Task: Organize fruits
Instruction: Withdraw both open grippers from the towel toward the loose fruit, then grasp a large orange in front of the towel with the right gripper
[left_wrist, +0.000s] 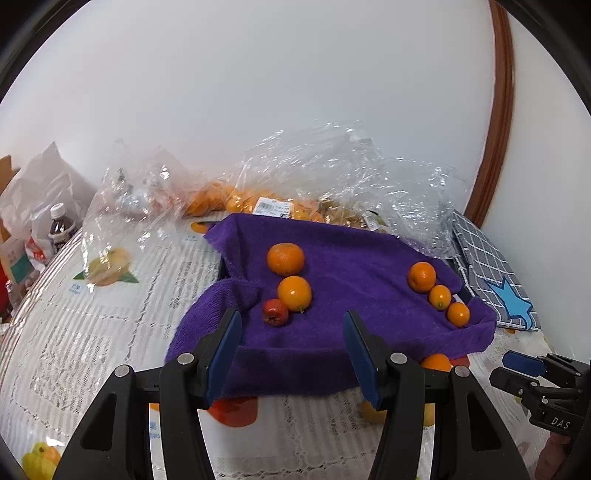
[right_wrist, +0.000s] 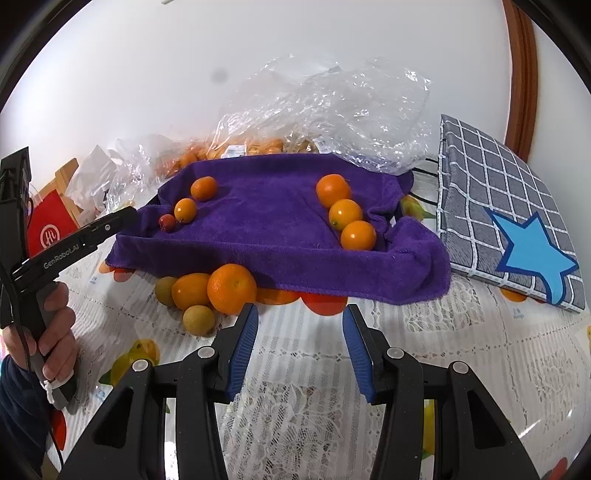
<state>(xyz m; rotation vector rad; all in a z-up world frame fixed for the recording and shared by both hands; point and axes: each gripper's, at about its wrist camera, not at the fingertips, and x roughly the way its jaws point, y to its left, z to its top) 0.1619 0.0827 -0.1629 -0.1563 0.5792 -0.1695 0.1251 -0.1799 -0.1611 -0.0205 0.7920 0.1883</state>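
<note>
A purple towel (left_wrist: 332, 266) lines a tray on the table. On its left lie two oranges (left_wrist: 285, 258) (left_wrist: 294, 293) and a small red fruit (left_wrist: 275, 312). On its right lie three small oranges (left_wrist: 422, 277). The same towel (right_wrist: 266, 210) shows in the right wrist view, with the right group (right_wrist: 345, 214). In front of the towel sit loose fruits: a mandarin (right_wrist: 231, 288), an orange (right_wrist: 190, 290) and two greenish-brown fruits (right_wrist: 198, 319). My left gripper (left_wrist: 291, 354) is open and empty at the towel's near edge. My right gripper (right_wrist: 299, 347) is open and empty, just right of the mandarin.
Clear plastic bags (left_wrist: 332, 173) with oranges lie behind the towel. A grey checked cloth with a blue star (right_wrist: 517, 221) lies on the right. A bottle (left_wrist: 61, 225), boxes and a red bag (right_wrist: 48, 229) stand at the far left. A lace tablecloth (right_wrist: 443, 350) covers the table.
</note>
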